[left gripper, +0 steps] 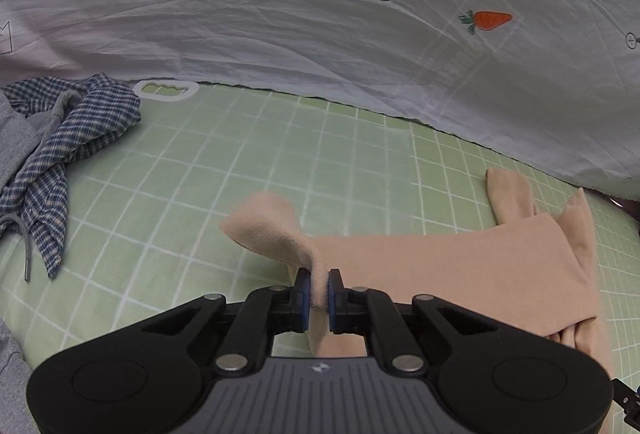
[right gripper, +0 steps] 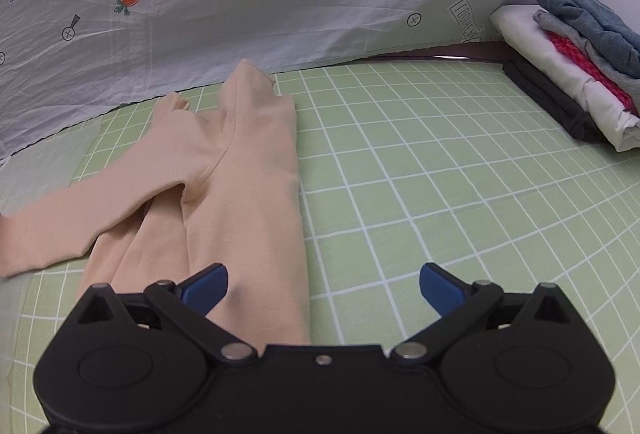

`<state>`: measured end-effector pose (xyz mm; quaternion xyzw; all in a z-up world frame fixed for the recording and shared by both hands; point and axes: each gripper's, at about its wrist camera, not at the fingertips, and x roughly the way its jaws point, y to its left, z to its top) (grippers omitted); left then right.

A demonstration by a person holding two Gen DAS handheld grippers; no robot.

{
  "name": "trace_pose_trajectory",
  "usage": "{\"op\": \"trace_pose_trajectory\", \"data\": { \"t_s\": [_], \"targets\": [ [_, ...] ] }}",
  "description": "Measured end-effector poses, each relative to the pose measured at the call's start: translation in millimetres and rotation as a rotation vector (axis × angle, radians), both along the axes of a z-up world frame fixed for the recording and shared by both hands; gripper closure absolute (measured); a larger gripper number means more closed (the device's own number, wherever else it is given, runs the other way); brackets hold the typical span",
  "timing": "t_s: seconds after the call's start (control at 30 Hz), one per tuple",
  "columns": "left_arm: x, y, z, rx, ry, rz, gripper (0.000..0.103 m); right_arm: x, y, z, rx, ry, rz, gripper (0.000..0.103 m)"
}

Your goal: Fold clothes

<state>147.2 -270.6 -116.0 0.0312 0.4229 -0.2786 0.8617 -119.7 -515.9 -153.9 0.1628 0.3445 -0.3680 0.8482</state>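
step: fold sleeve in | left tool [left gripper: 319, 284] clamped on top's [right gripper: 240, 170] sleeve end, mid-bed [right gripper: 440, 174] | right tool [right gripper: 323, 284] wide, over hem | tip: lay flat across body

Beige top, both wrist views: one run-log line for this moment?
left tongs: shut on beige top sleeve | right tongs: open over its hem, nothing held | folded pile: right | unfolded clothes: left
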Motion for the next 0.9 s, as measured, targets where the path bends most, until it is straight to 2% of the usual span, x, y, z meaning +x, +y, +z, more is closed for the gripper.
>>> {"op": "trace_pose_trajectory", "data": {
  "t_s": [0.17, 0.27, 0.37, 0.43, 0.47, 0.53, 0.6, 0.7, 0.77, 0.87, 0.9],
  "targets": [
    [-59, -48, 37, -0.068, -0.052, -0.211, 0.094, -28, 0, 9, -0.019, -0.035, -0.039, 0.000],
    [-107, -79, 40, -0.076, -0.038, -0.356, 0.094, -50, 1, 10, -0.014, -0.053, -0.061, 0.000],
    [-145, -101, 24, -0.002, 0.049, -0.455, 0.087, -70, 3, 11, 0.001, -0.062, -0.072, 0.000],
    [-167, -107, 11, 0.075, 0.097, -0.487, 0.073, -79, 5, 12, 0.007, -0.059, -0.068, 0.000],
    [-177, -110, 4, 0.115, 0.121, -0.501, 0.069, -82, 6, 13, 0.001, -0.053, -0.061, 0.000],
    [-188, -104, 0, 0.117, 0.141, -0.503, 0.052, -85, 9, 14, -0.007, -0.052, -0.027, 0.000],
    [-192, -96, 1, 0.100, 0.163, -0.466, 0.043, -84, 10, 16, 0.001, -0.063, 0.012, 0.000],
    [-187, -85, 0, 0.100, 0.174, -0.389, 0.040, -76, 12, 16, 0.029, -0.079, 0.076, 0.001],
    [-182, -78, -2, 0.121, 0.181, -0.330, 0.038, -66, 14, 15, 0.063, -0.092, 0.142, 0.006],
    [-174, -65, -6, 0.154, 0.197, -0.242, 0.038, -49, 20, 12, 0.114, -0.103, 0.247, 0.027],
    [-172, -61, -7, 0.160, 0.202, -0.217, 0.038, -43, 23, 11, 0.126, -0.099, 0.284, 0.039]
  ]
}}
